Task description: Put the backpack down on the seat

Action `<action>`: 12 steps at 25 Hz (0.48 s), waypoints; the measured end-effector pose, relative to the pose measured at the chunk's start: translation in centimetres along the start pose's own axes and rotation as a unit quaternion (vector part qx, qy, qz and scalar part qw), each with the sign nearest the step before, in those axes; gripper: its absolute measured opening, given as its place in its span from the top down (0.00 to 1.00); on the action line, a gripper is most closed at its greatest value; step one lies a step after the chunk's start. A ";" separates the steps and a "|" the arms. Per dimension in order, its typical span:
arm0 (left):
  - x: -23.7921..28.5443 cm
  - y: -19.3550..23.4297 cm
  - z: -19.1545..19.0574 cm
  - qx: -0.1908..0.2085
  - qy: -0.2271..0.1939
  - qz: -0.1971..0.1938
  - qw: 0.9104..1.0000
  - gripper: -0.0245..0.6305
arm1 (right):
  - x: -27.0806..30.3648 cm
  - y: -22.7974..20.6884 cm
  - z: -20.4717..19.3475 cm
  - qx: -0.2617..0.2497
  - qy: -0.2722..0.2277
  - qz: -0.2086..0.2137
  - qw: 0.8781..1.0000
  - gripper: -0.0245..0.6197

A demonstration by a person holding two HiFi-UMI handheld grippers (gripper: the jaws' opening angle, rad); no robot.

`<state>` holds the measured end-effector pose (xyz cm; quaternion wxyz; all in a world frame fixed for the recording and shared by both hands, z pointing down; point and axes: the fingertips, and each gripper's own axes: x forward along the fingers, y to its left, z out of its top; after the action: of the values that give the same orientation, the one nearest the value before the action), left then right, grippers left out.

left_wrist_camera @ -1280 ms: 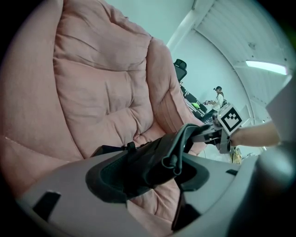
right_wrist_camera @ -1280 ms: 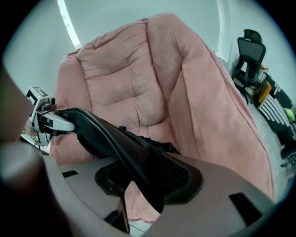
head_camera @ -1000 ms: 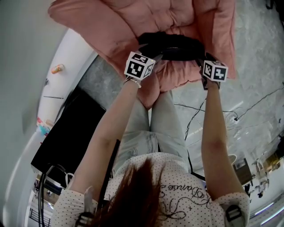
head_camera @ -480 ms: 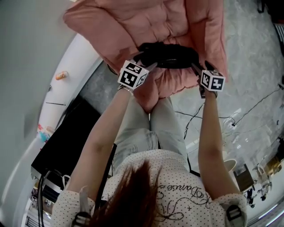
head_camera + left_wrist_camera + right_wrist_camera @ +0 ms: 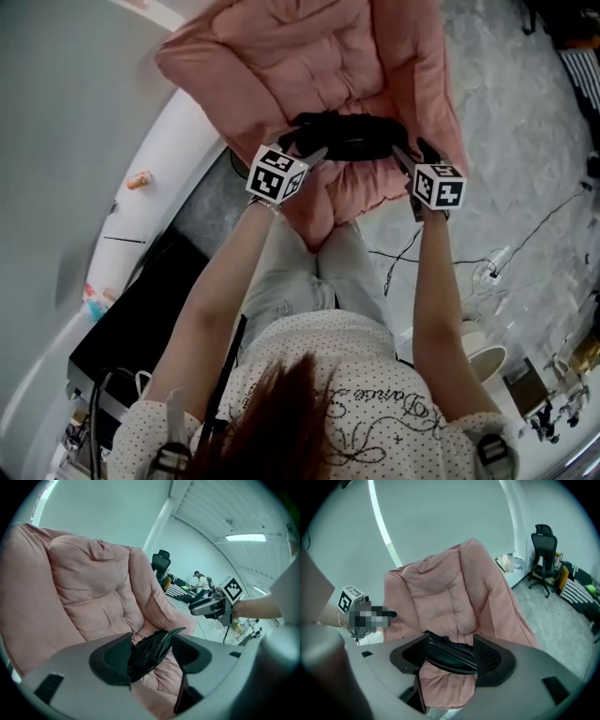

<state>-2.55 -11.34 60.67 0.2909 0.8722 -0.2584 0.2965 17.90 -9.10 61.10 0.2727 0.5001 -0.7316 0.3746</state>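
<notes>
My left tongs (image 5: 151,649) are clamped on one end of the black backpack (image 5: 352,136), with its dark fabric pinched between the pads. My right tongs (image 5: 452,657) have the other end between their jaws, which are closing on it. The backpack stretches between the two, low over the front cushion of the pink seat (image 5: 309,56); whether it touches the cushion I cannot tell. It looks flat, and its inside is hidden.

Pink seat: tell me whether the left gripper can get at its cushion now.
Probably not: the left gripper is shut on the black backpack, which fills its jaws and hangs in front of the pink seat. It would likely have to release the backpack first.
</notes>
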 end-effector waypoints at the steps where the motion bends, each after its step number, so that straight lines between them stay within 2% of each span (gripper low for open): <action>1: -0.2 -0.2 0.5 0.002 -0.006 -0.001 1.000 0.55 | -0.6 0.7 0.6 -0.009 -0.008 0.001 1.000 0.50; 5: -1.4 -1.8 2.8 0.012 -0.032 -0.013 0.999 0.61 | -3.2 2.9 3.1 -0.021 -0.051 0.008 0.998 0.56; 6: -1.9 -2.1 3.2 0.017 -0.039 -0.016 0.999 0.64 | -3.9 3.5 3.7 -0.023 -0.065 0.009 0.998 0.61; 9: -3.6 -3.1 5.1 0.028 -0.066 -0.027 0.997 0.74 | -6.3 5.3 5.8 -0.040 -0.106 0.006 0.994 0.84; 12: -5.2 -4.3 7.9 0.042 -0.103 -0.032 0.993 0.84 | -8.8 6.4 8.0 -0.069 -0.135 0.000 0.988 0.91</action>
<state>-0.56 -12.10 50.44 0.2353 0.9173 -0.2460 0.2065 14.86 -9.60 47.95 0.2053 0.5263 -0.7856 0.2524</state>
